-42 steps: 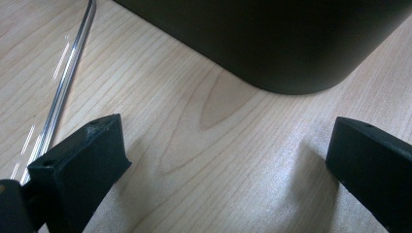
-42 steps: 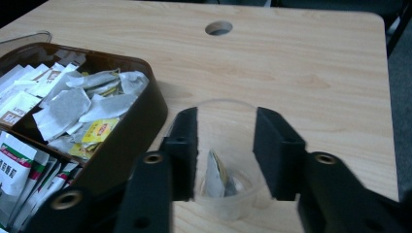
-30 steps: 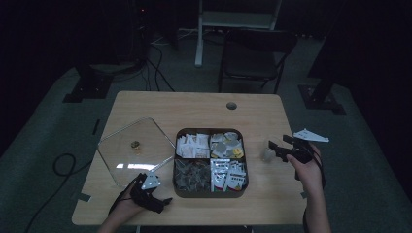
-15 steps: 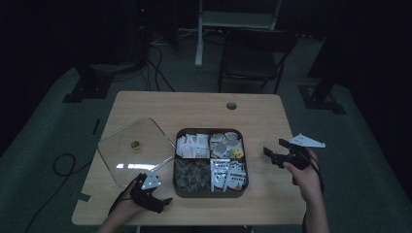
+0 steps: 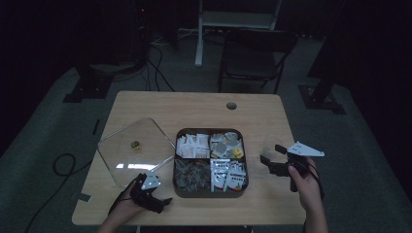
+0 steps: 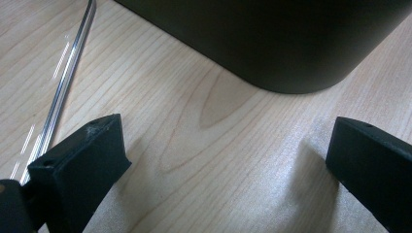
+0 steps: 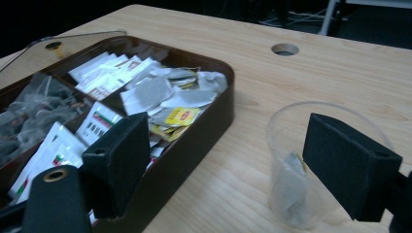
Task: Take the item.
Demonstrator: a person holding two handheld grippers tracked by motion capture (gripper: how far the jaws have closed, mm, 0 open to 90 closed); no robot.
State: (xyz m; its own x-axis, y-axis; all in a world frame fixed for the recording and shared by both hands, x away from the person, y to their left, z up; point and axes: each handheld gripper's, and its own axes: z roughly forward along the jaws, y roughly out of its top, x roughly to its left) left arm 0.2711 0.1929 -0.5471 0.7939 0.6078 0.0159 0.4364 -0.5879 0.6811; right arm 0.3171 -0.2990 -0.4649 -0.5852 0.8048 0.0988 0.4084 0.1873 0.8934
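The right gripper (image 5: 268, 154) sits at the table's right side, just right of the box (image 5: 210, 194), w/ its jaws spread wide; they have just been opening. In the right gripper view the clear plastic cup (image 7: 311, 165) stands upright on the wood between the two black pads (image 7: 347, 162), the right pad overlapping its rim in the picture, but whether it touches the cup can't be told. The cup holds one grey tea bag (image 7: 290, 187) (slumped against the inner wall, near the bottom).

The box is dark brown, w/ rounded corners & four compartments. Far right compartment: loose tea bags, one w/ a yellow tag (image 7: 180, 116). Far left: white sachets (image 5: 192, 144). Near left: dark clear-wrapped bags (image 5: 192, 174). Near right: white packets w/ red & green print (image 5: 228, 174).

The left gripper (image 5: 164, 203) lies low on the table (image 5: 194, 107) at the box's near-left corner, jaws wide apart, nothing btwn them but bare wood. Its own view shows the box wall just ahead & a thin glass edge at the left: that's the clear lid (image 5: 136, 150), lying flat left of the box, a small gold knob (image 5: 135, 144) at its middle.
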